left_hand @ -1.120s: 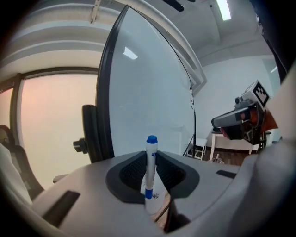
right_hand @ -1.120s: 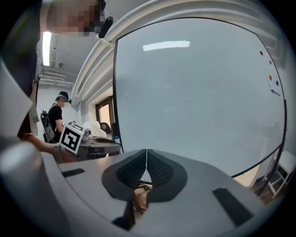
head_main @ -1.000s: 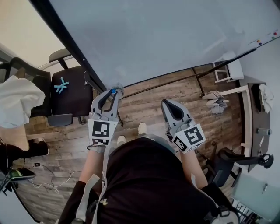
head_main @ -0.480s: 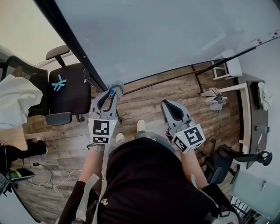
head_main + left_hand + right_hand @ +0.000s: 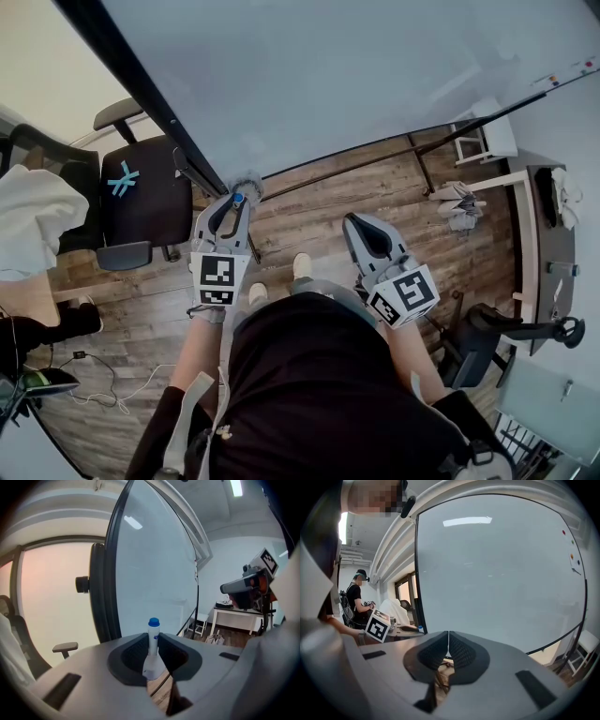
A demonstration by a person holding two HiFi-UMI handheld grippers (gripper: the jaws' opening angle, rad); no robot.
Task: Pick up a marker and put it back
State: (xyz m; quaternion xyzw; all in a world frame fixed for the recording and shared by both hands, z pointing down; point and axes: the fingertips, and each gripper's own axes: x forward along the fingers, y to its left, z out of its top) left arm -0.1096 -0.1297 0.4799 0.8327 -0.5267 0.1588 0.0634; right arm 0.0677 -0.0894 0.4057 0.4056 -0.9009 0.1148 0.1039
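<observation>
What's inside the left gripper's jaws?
A white marker with a blue cap, upright, pinched by the left gripper. From above only its cap shows; the jaws cover the rest.

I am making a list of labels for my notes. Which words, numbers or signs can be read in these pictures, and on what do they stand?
No word or number can be read.
Marker: small blue print, too blurred to read.
Left cube and right cube: black-and-white square patterns, no letters.
Chair: a light-blue cross, no words.
</observation>
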